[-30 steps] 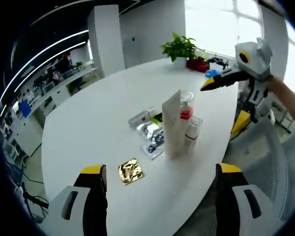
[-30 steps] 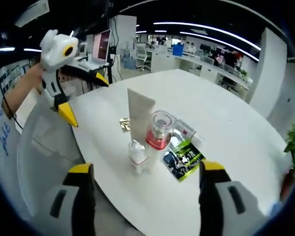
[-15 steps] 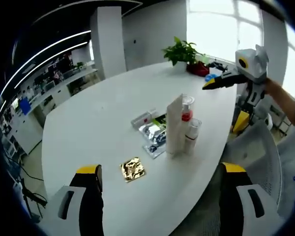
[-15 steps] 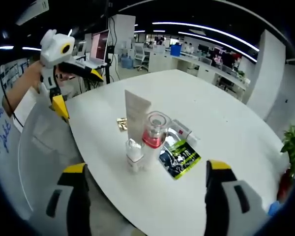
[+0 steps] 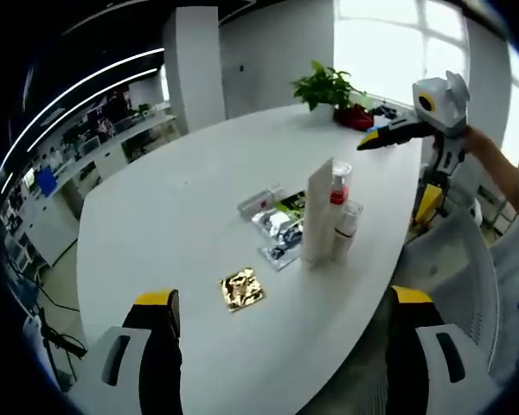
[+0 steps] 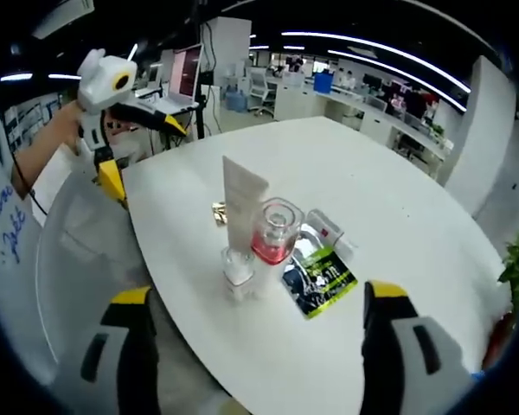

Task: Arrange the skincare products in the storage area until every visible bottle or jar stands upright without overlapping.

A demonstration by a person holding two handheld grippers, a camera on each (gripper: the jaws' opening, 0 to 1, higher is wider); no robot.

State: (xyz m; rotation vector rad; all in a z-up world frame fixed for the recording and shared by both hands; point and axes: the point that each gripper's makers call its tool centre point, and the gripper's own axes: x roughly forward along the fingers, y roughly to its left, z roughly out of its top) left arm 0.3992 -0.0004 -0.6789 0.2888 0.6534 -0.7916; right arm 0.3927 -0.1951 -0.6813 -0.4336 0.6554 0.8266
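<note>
Both tools released, jaws spread wide, nothing held: left tool (image 5: 277,363), right tool (image 6: 259,363). Skincare cluster sits mid tabletop (image 5: 156,225), straight ahead of each tool, well apart from both. Tall tube (image 6: 244,207), red-collared pump bottle (image 6: 275,238) and small white bottle (image 6: 236,272) stand upright, packed close. Flat box (image 5: 259,201) lies on its side, long axis across, beyond the sachets (image 5: 281,233). It lies nearer the left tool, I judge. Gold packet (image 5: 242,290) is apart, nearer. Open room on the far and left sides; the cluster is close to the tabletop's right edge.

On the table (image 5: 173,216), a tube (image 5: 316,212) stands touching two bottles (image 5: 344,232), sachets (image 5: 277,229) beside them.
</note>
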